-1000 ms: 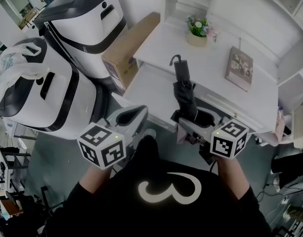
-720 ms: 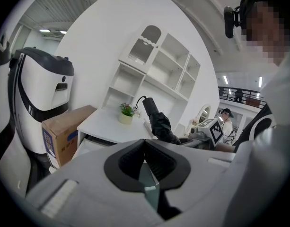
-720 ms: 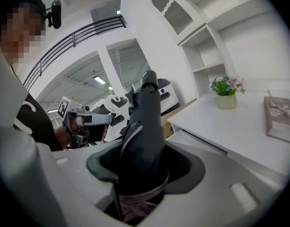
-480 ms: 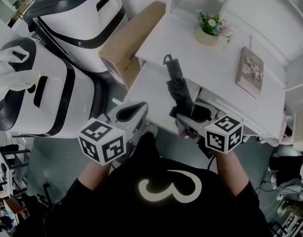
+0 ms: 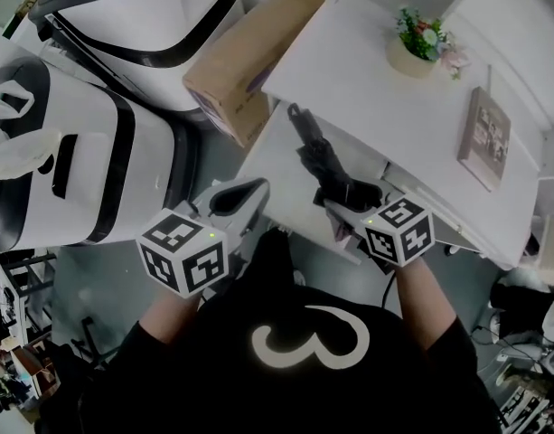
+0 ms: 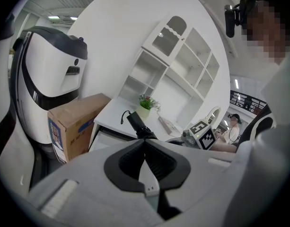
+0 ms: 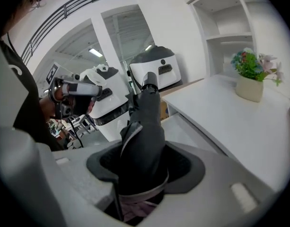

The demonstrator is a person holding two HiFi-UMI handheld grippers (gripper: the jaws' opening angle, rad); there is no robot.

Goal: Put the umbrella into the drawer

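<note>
A folded black umbrella (image 5: 314, 155) (image 7: 144, 122) juts up and to the left out of my right gripper (image 5: 346, 203) (image 7: 142, 151), which is shut on its lower end. Its looped handle tip (image 5: 295, 113) hangs above the white open drawer (image 5: 269, 168) (image 7: 185, 129) under the desk top. From the left gripper view the umbrella (image 6: 137, 126) rises just beyond my left gripper (image 6: 145, 142). That left gripper (image 5: 252, 189) is shut with nothing in it, and it floats left of the drawer's front.
The white desk (image 5: 385, 116) carries a flower pot (image 5: 421, 48) and a book (image 5: 489, 138). A cardboard box (image 5: 249, 61) leans at the desk's left end. Two big white machines (image 5: 87, 152) (image 5: 141, 16) stand at the left. A shelf unit (image 6: 178, 65) rises behind the desk.
Both grippers have come down and closer to the desk. The umbrella has moved with the right gripper and now leans further left, over the drawer.
</note>
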